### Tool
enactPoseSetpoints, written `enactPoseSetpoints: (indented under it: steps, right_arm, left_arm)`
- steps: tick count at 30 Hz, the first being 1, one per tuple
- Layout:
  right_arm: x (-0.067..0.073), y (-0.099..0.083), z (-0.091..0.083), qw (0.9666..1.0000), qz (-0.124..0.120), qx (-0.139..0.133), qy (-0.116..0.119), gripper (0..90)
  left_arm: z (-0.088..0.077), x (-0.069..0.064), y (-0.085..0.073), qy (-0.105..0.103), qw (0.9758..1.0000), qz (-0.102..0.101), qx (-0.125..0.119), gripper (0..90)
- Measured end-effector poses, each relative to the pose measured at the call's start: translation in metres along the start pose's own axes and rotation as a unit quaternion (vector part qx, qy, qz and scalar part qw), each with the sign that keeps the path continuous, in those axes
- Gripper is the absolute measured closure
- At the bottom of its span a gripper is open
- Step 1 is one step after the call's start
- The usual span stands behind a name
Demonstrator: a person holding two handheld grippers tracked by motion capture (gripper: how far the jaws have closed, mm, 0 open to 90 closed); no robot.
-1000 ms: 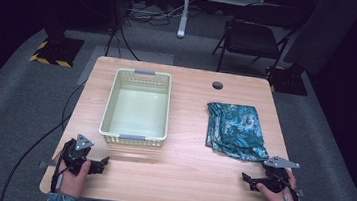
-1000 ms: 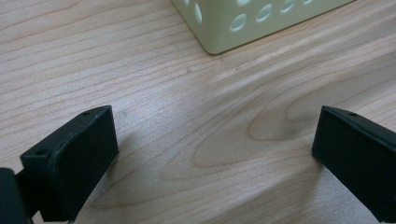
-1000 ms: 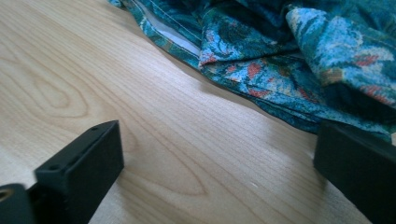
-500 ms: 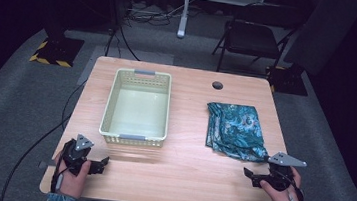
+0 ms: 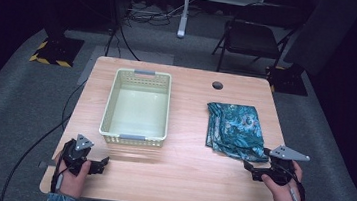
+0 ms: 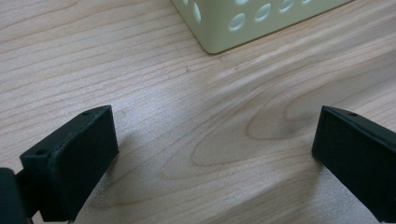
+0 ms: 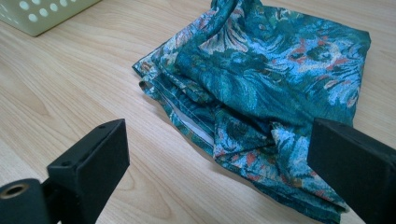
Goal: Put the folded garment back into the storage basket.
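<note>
Folded teal cloth (image 5: 236,129) on desk (image 5: 183,181); right hand-held gripper (image 5: 254,169) at its near corner (jaws apart); left hand-held gripper (image 5: 102,165) likewise spread, near basket (image 5: 133,138).

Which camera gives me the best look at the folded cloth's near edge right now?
The right gripper view: the cloth lies close ahead of the open right tool, its layered hems plain. The high view shows the whole cloth, small. The left gripper view faces table and basket corner.

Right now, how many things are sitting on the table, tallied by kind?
Baskets: 1, the pale yellow basket, empty
Cloths: 1, the folded teal patterned cloth
Claws: 2, the left claw and the right claw, both open, the right one at the cloth's near edge
Total: 4
</note>
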State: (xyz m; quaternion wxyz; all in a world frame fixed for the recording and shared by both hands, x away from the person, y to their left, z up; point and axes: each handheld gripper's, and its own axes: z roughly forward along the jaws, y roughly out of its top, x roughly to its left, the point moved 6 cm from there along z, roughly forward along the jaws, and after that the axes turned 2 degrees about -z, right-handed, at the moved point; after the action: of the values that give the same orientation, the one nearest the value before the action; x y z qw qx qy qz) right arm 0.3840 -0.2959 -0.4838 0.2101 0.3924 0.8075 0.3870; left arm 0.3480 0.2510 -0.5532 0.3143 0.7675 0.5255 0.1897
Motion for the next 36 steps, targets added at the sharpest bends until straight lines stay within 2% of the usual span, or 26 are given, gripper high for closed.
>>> enactPoseSetpoints:
  steps: [9, 12, 36]
  right_arm:
    - [0.0, 0.011, -0.003, 1.0, 0.001, -0.007, -0.004, 6.1]
    - [-0.001, 0.015, -0.003, 0.9998, 0.009, -0.015, -0.003, 6.1]
    - [-0.003, 0.056, -0.003, 0.9993, -0.023, -0.03, -0.003, 6.7]
  left_arm:
    - [0.0, 0.0, 0.0, 0.0, 1.0, 0.0, 0.0, 0.3]
    - [0.0, 0.0, 0.0, 0.0, 1.0, 0.0, 0.0, 0.2]
    - [0.0, 0.0, 0.0, -0.002, 1.0, 0.003, -0.001, 0.2]
